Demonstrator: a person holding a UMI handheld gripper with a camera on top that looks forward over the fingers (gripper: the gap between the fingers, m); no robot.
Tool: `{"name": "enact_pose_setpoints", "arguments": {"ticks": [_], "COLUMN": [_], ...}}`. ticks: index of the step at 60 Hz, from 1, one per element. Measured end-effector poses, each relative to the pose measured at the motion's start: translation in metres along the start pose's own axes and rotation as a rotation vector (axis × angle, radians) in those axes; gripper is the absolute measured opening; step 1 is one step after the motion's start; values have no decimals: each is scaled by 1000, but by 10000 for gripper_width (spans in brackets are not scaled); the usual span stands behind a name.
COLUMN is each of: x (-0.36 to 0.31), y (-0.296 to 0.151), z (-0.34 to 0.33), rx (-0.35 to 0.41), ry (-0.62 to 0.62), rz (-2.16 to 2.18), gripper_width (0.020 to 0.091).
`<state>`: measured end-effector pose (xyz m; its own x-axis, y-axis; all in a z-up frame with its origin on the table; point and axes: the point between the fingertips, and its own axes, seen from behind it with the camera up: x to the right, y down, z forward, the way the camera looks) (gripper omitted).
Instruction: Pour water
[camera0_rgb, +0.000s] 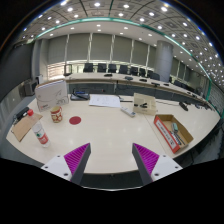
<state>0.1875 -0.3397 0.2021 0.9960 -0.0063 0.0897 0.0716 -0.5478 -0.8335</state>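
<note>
A small clear bottle (40, 134) with a red cap and a red label stood upright at the lower left of the frame, on the pale table (110, 130), ahead of the left finger and off to its left. Just behind it, a little higher in the frame, stood a red cup (56, 115), and to the right of the cup lay a small dark red round thing (75, 120), too small to make out.

The gripper (112, 158) filled the bottom middle of the frame. Its jaws stood wide apart, with only bare tabletop showing between the two magenta pads (148, 157). They held nothing and touched nothing; the bottle and cup lay well outside the gap.

At the far left a flat piece of brown cardboard (22, 127) lay on the table, and above it stood a white box-shaped thing (51, 94). Near the middle of the table lay white papers (104, 100). At the right, an open cardboard box (172, 131) with red inside sat ahead of the right finger, and beyond it lay another flat brown piece (144, 103).

Across the top of the frame ran a row of dark chairs (110, 69) before tall windows (100, 47), beneath a ceiling dotted with lights.
</note>
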Motion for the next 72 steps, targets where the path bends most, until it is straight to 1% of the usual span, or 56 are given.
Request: {"name": "enact_pose_setpoints", "arguments": {"ticks": [8,18,24,29,31,36,48,50,52,60,62,65,72], "x": [-34,-125,-194,-246,-264,-306,-369,-375,-379,-386,-387,-387,-386], "y": [7,24,38,44,46,44,27,23,19,18,19,17,16], "z": [1,-1,0,5,9,26,98,108,120,159,166,176,172], "rx": [-4,-8,-14,1,4,41,112,130,143,163,166,180,200], "ry": [-54,-146,-234,-289,-297,-310,-260,-251,-236,-175,-165,-154,-139], "rz": [-20,-39,-46,-49,-59,-76,-59,-48,-36,-6,-5,-7,17], "gripper_width": [861,859,860,862,863,862,860,843,810,689,645,548,474]}}
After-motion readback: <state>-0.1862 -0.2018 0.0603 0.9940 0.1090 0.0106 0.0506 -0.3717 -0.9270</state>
